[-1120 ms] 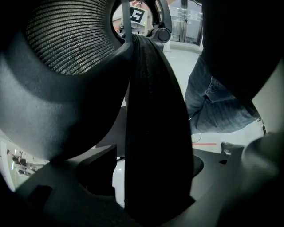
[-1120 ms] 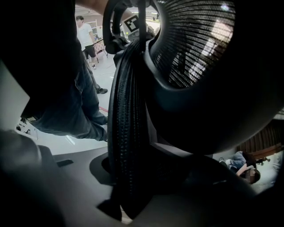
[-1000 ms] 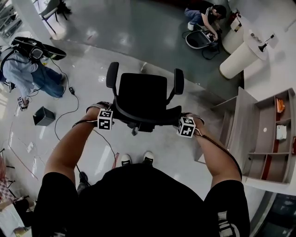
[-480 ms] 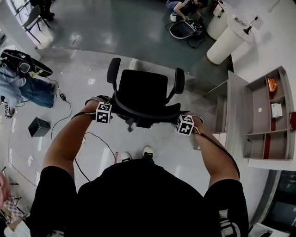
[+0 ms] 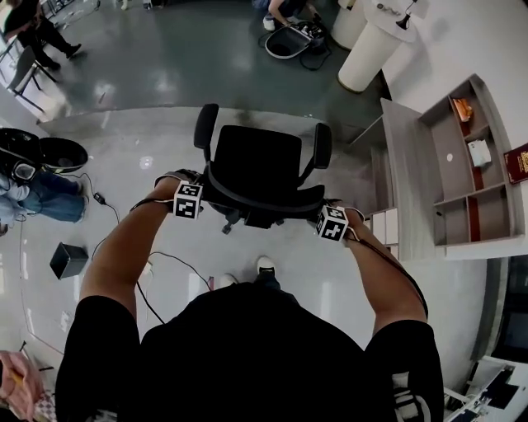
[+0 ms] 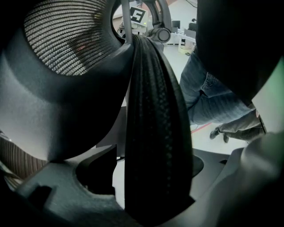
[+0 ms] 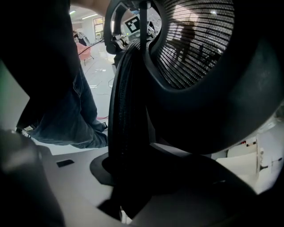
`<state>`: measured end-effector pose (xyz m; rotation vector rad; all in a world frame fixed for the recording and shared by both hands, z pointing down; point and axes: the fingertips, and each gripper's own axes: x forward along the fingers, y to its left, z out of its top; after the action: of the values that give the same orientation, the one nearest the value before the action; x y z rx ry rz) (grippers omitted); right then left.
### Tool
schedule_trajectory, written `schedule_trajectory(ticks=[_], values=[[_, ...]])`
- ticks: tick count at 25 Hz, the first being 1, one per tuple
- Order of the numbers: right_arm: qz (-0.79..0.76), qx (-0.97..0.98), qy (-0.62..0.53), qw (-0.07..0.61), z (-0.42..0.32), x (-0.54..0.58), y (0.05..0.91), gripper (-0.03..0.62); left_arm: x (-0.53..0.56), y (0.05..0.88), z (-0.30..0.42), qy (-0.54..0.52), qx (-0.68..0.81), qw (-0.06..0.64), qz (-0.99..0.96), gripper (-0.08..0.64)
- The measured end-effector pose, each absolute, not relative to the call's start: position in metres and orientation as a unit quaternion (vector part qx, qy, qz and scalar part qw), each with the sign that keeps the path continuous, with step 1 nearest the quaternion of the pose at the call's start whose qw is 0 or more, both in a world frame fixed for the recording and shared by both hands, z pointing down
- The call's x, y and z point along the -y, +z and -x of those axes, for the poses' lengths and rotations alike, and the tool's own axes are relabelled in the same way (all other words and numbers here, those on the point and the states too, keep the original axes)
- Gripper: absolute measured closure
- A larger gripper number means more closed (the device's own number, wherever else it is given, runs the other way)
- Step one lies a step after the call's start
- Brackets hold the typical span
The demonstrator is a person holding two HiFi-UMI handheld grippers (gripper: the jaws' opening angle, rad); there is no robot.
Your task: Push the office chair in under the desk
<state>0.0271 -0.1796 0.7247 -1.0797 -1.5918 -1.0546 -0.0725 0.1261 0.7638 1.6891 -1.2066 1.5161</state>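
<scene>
The black office chair (image 5: 256, 165) stands on the pale floor in the head view, its seat facing away from me and its armrests out to both sides. My left gripper (image 5: 205, 193) is shut on the left end of the curved backrest rim (image 6: 155, 133). My right gripper (image 5: 318, 209) is shut on the rim's right end (image 7: 126, 119). In both gripper views the dark ribbed rim runs up between the jaws, with the mesh back beside it. The grey desk (image 5: 403, 177) stands to the chair's right, end-on.
A grey shelf unit (image 5: 466, 165) with small items adjoins the desk. White round columns (image 5: 367, 45) and a crouching person (image 5: 285, 10) are at the top. People stand at the far left; a black box (image 5: 68, 260) and cables (image 5: 165, 262) lie on the floor.
Both grippers keep their hold on the backrest. The view has swung: the desk and shelves have slid up and closer to the chair's right, and the people on the left have drifted towards the edge.
</scene>
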Motion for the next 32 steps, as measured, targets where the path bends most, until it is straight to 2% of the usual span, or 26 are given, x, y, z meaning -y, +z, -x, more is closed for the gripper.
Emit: schedule_trajectory(ticks=[16,24,32], values=[[0.339,0.706,-0.358,0.509,-0.08,0.235,0.725,0.46,-0.026,0.764,0.105,0.605,0.362,0.189,-0.684,0.198],[0.3,0.726,-0.328,0.525,-0.084,0.266,0.723,0.469,0.029,0.762,0.131,0.617,0.316,0.159,-0.702,0.198],[0.264,0.743,-0.303,0.536,-0.056,0.293,0.72,0.469,0.08,0.759,0.184,0.631,0.284,0.125,-0.711,0.198]])
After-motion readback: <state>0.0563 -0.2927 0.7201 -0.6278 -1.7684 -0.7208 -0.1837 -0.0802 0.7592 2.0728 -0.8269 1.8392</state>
